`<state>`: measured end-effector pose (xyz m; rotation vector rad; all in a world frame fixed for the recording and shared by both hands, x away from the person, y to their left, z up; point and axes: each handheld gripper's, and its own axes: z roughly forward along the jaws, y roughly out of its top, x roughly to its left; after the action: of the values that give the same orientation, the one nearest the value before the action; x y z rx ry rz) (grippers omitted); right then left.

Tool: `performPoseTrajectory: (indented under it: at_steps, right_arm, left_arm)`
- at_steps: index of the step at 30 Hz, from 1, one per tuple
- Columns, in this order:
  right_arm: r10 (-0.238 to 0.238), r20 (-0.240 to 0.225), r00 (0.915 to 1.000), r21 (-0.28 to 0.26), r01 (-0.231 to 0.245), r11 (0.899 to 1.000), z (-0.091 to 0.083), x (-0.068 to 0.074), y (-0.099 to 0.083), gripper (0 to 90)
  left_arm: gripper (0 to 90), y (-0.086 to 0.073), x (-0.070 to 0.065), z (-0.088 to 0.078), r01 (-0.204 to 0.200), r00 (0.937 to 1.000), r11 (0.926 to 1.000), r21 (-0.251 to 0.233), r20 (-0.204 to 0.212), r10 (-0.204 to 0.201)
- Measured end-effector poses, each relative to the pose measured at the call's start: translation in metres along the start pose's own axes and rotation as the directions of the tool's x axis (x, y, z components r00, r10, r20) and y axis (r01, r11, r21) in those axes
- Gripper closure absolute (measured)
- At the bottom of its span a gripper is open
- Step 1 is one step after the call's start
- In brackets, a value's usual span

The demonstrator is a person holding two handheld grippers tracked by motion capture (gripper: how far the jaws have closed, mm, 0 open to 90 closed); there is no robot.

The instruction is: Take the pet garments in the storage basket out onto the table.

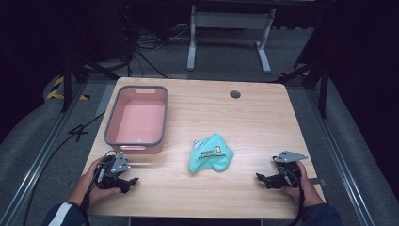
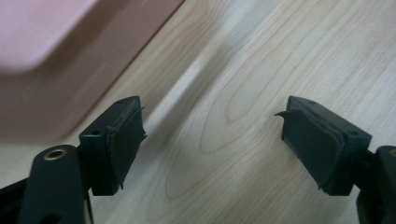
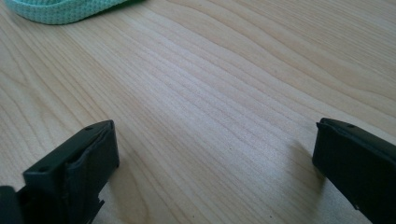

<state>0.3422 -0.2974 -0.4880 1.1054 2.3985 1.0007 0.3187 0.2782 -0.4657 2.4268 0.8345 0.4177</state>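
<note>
**Two hand-held grippers at rest beside a teal cloth and a pink tub**

High view: a wooden table fills the centre of the frame. A crumpled teal cloth with a small printed label lies just below and right of the frame's centre, flat on the wood. A pink tub with a grey rim stands in the left half, its long side running toward the top of the frame. At lower left, the left gripper sits in a hand just below the tub's near corner; at lower right, the right gripper sits in the other hand, its jaws turned toward the cloth. Both are apart from the cloth.

Left gripper view: the left gripper has its jaws spread wide over bare wood, nothing between them; the tub's blurred pink wall occupies the upper left.

Right gripper view: the right gripper likewise stands released, its jaws far apart above the grain. The cloth's hem crosses the upper left corner, well apart from the pads.
</note>
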Motion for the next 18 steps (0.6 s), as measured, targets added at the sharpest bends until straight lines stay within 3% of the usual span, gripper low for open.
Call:
performPoseTrajectory:
  at_steps: [3,6,8,18]
  right_arm:
    - [0.0,0.0,1.0,0.0,0.0,1.0,0.0,0.0,0.0,0.6]
    - [0.0,0.0,1.0,0.0,0.0,1.0,0.0,0.0,0.0,0.6]
    - [0.0,0.0,1.0,0.0,0.0,1.0,0.0,0.0,0.0,0.6]
    - [-0.007,-0.006,1.0,-0.002,0.007,1.0,0.0,-0.001,0.0,0.6]
  left_arm:
    - [18.6,-0.011,0.007,0.0,0.057,0.9977,0.9977,-0.038,0.038,-0.056]
    - [15.6,-0.023,0.013,0.003,0.118,0.9903,0.9876,-0.104,0.086,-0.109]
    - [14.8,-0.028,0.015,0.003,0.103,0.9917,0.9854,-0.136,0.091,-0.091]
    - [14.6,-0.029,0.014,0.002,0.113,0.9916,0.984,-0.137,0.079,-0.103]
